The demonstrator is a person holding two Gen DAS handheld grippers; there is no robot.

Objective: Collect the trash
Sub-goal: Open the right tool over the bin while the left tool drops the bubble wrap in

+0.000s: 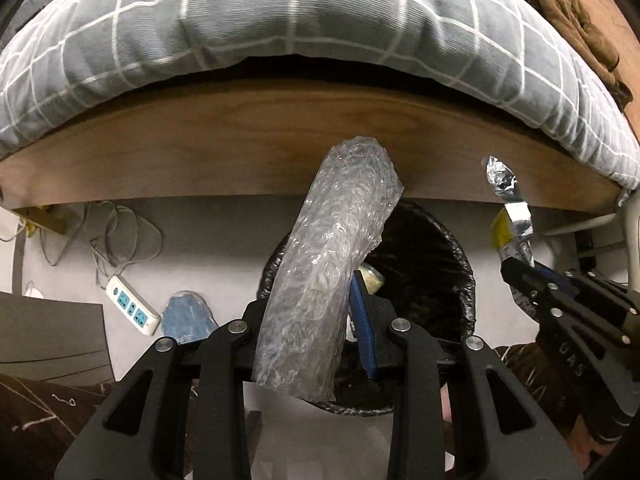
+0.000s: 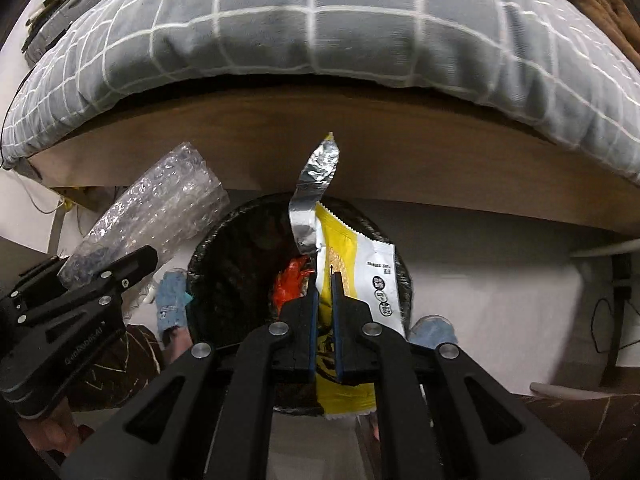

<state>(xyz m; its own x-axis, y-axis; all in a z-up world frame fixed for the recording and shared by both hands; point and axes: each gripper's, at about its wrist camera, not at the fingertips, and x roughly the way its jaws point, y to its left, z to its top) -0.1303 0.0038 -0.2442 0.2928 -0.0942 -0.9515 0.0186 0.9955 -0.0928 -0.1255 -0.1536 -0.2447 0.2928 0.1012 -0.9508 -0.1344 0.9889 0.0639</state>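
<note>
The left gripper (image 1: 312, 300) clamps a bubble wrap roll (image 1: 332, 256) over the bin (image 1: 460, 272). The right gripper (image 2: 325, 292) pinches a yellow wrapper (image 2: 360, 268) above the bin, perhaps loosely.

Bedside floor under a wooden bed frame

A grey duvet (image 1: 280, 28) with a white grid pattern overhangs a brown wooden bed rail (image 1: 200, 160). Below lies a pale grey floor (image 1: 208, 232), where a white power strip (image 1: 132, 304) rests among loose cables (image 1: 116, 232). A brown garment (image 1: 576, 28) sits on the bed's far right.
</note>
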